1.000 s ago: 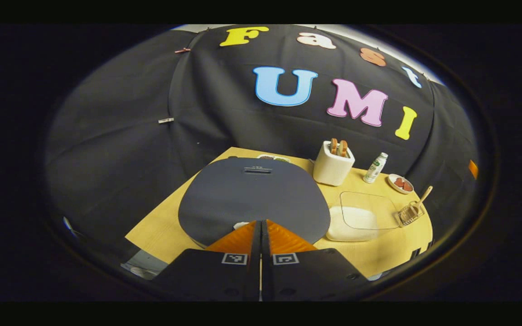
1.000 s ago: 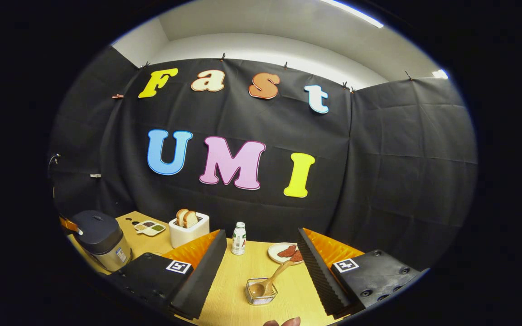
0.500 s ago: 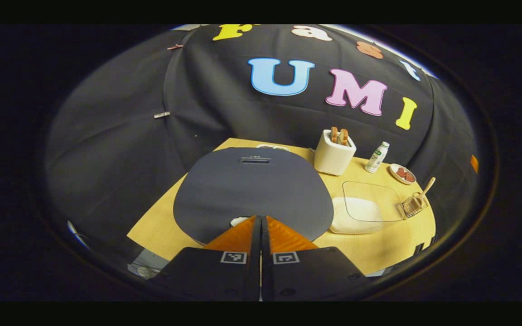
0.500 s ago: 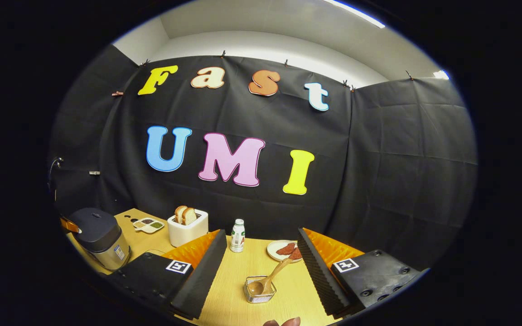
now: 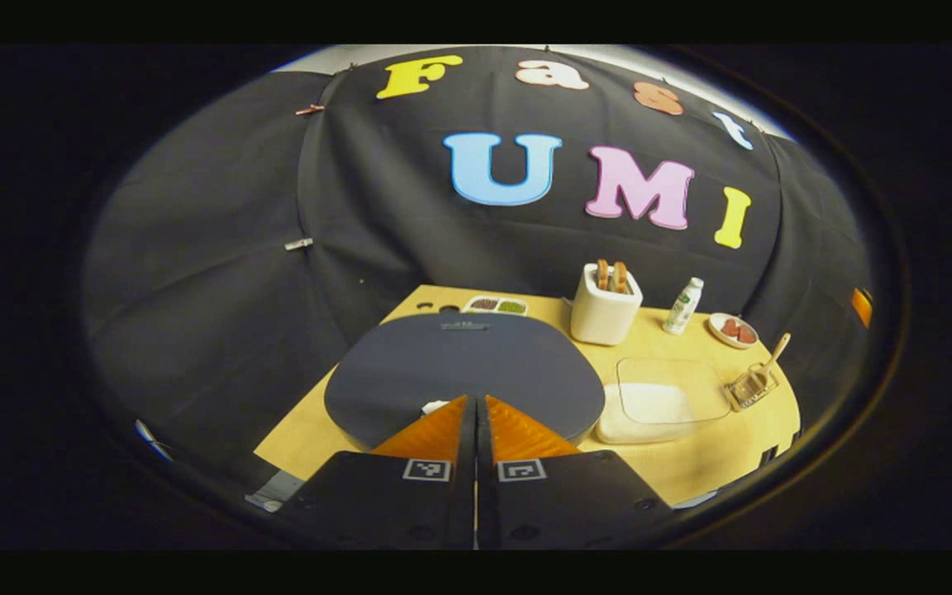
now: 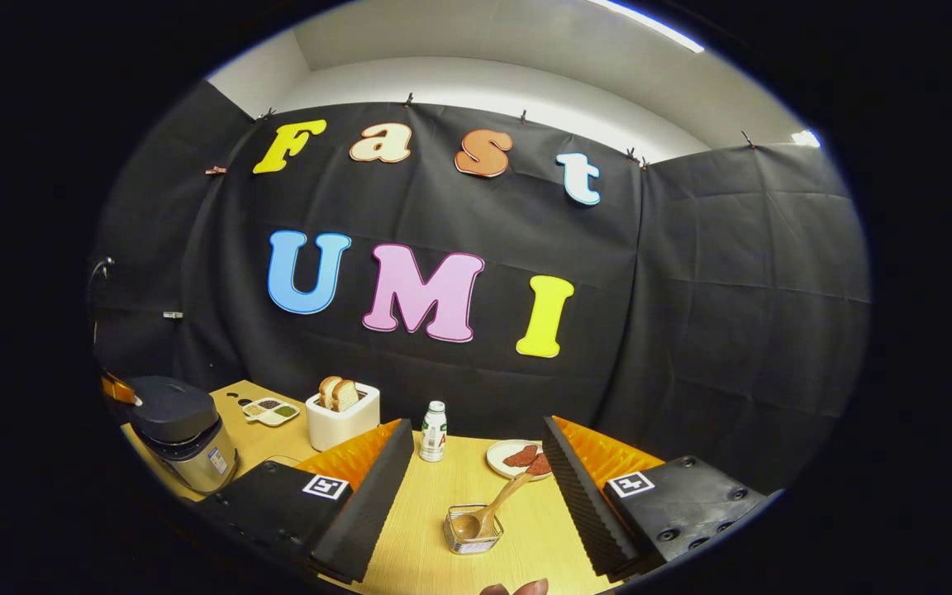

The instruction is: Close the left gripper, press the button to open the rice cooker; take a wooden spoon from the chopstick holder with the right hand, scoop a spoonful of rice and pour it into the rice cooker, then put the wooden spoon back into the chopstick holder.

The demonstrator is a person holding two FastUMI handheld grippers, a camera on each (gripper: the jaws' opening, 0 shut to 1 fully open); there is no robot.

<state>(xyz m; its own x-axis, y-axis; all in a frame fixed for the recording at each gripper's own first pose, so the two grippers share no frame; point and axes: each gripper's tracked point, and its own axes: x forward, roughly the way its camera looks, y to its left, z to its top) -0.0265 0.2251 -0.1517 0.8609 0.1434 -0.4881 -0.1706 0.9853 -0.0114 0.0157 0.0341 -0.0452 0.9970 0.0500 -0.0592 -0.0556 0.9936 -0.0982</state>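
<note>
The worktop [image 6: 435, 537] carries the rice cooker [image 6: 178, 430] at its far left. In the right gripper view its dark lid [image 5: 464, 372] now stands lifted at the front, a gap showing between lid and steel body; half a second ago it sat flush. I take that to mean the latch has let go, so the opening step looks all but finished.

The left claw [image 5: 476, 409] is pressed together with nothing between its fingers, its tip just at the near edge of the lid beside the pale button [image 5: 435, 406]. Against the earlier frame the lid looks flatter and farther off in the left gripper view, and the small condiment tray [image 5: 494, 305] behind it has come into sight, so that claw seems to have drawn up and back.

The right claw [image 6: 476, 471] hangs wide apart, much as before, above the near right of the worktop. The chopstick holder [image 6: 474, 530] sits between its fingers and lower down, with the wooden spoon [image 6: 488, 512] leaning in it untouched. The rice container [image 5: 662, 399] lies right of the cooker.
</note>
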